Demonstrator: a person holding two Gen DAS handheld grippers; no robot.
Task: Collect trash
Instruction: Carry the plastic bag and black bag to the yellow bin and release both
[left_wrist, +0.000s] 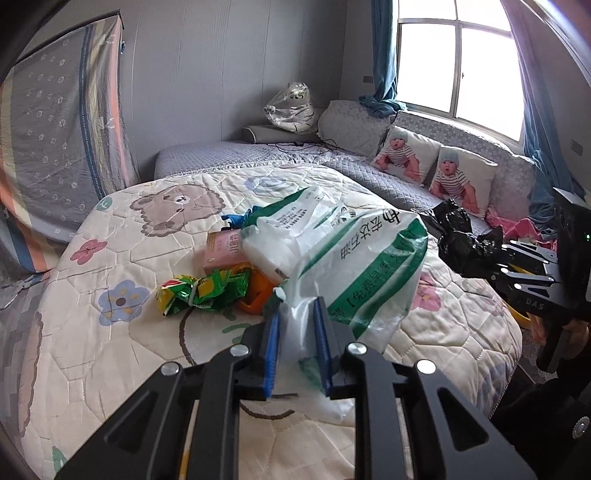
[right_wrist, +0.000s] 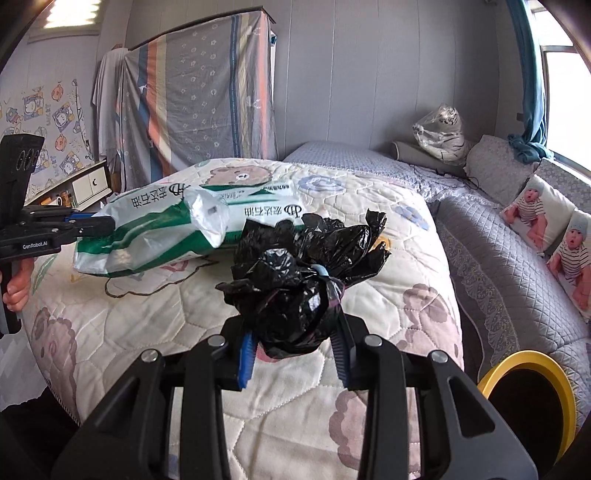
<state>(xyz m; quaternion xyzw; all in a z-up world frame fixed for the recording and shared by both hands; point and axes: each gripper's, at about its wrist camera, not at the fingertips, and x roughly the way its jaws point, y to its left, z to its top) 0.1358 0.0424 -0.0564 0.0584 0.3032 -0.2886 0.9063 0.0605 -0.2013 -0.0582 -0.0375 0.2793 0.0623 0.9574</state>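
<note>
A white and green plastic bag (left_wrist: 354, 251) hangs just above the bed quilt (left_wrist: 110, 350), lifted at one corner. My left gripper (left_wrist: 297, 306) is shut on that corner, its blue pads pressing the thin plastic. In the right wrist view the same bag (right_wrist: 159, 229) stretches out from the left gripper (right_wrist: 103, 223). My right gripper (right_wrist: 295, 332) is shut on a crumpled black plastic bag (right_wrist: 295, 273) and holds it above the quilt. From the left wrist view the black bag (left_wrist: 458, 236) shows at the right, in the right gripper (left_wrist: 487, 254).
Green and yellow snack wrappers (left_wrist: 199, 291), a pink box (left_wrist: 225, 251), an orange item (left_wrist: 258, 291) and a blue scrap (left_wrist: 236, 218) lie on the quilt behind the white bag. A yellow-rimmed bin (right_wrist: 532, 391) stands beside the bed at lower right. A grey sofa with baby-print pillows (left_wrist: 406, 155) runs under the window.
</note>
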